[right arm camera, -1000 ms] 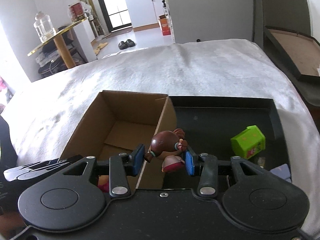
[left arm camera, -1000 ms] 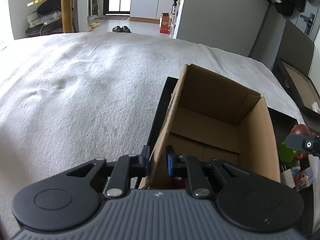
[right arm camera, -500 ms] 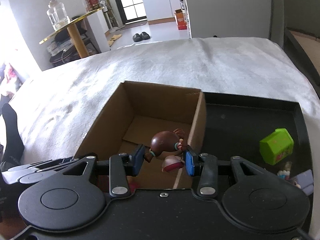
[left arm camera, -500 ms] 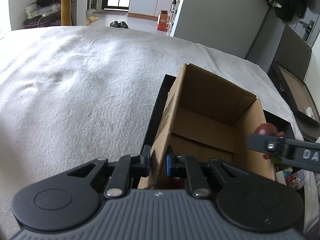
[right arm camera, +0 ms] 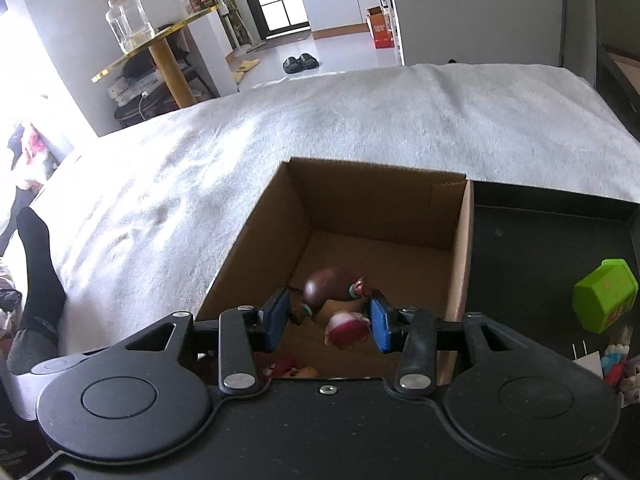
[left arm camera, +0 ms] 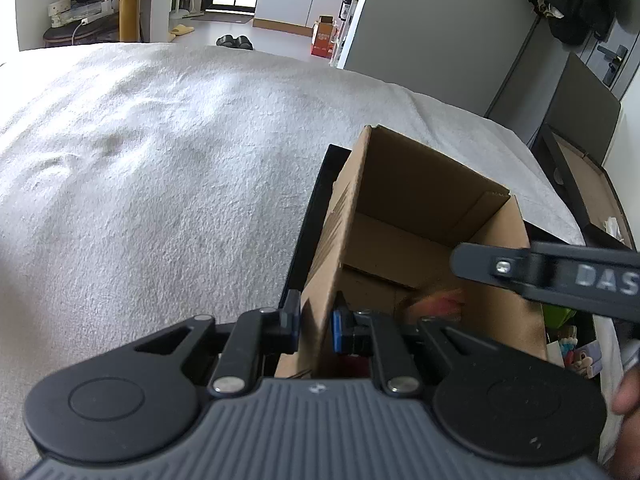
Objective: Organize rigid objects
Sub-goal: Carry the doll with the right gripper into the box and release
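Observation:
An open cardboard box (right arm camera: 460,248) stands on a black tray (right arm camera: 540,248) on a white blanket. My left gripper (left arm camera: 316,320) is shut on the box's near left wall (left arm camera: 332,240). My right gripper (right arm camera: 329,316) is over the box with its jaws apart. A brown-haired doll figure (right arm camera: 332,300) is between the jaws, blurred and loose, dropping into the box. It shows as a pink blur in the left wrist view (left arm camera: 436,300). Another small figure (right arm camera: 292,368) lies on the box floor.
A green toy house (right arm camera: 606,296) and small figures (right arm camera: 616,360) lie on the tray right of the box. The white blanket (left arm camera: 160,168) spreads to the left and behind. A person's black-socked foot (right arm camera: 36,264) is at the far left.
My right gripper moved left over the box and opened; the doll figure came loose and drops inside. My left gripper kept its hold on the box wall.

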### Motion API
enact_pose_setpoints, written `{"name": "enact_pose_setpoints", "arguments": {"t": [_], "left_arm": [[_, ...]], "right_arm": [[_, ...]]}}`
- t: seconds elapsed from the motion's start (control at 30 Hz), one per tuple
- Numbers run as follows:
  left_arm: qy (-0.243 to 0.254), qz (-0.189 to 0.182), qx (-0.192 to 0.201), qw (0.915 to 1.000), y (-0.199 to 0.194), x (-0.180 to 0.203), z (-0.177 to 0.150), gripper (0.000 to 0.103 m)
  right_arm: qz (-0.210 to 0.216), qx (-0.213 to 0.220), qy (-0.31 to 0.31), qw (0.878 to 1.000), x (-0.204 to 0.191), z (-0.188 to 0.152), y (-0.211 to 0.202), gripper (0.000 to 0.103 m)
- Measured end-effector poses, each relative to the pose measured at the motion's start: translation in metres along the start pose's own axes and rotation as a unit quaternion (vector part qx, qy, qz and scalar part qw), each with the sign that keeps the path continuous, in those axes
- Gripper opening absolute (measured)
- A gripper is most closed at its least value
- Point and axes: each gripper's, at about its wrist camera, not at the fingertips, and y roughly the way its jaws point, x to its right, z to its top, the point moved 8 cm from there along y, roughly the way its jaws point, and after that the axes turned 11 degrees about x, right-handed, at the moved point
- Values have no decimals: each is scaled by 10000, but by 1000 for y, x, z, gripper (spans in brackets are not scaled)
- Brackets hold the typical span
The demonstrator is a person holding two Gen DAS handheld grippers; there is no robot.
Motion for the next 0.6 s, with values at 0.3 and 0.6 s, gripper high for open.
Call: {"name": "enact_pose_setpoints", "arguments": {"t": [0.3,0.6], "left_arm": [[132,77,99,9998,-2,3,2,14],[274,178,197,9993,-6,6,4,14]], "right_arm": [[-175,88,47,9998,27,2,-27,44],[-462,186,151,9986,59,-4,-51,50]]}}
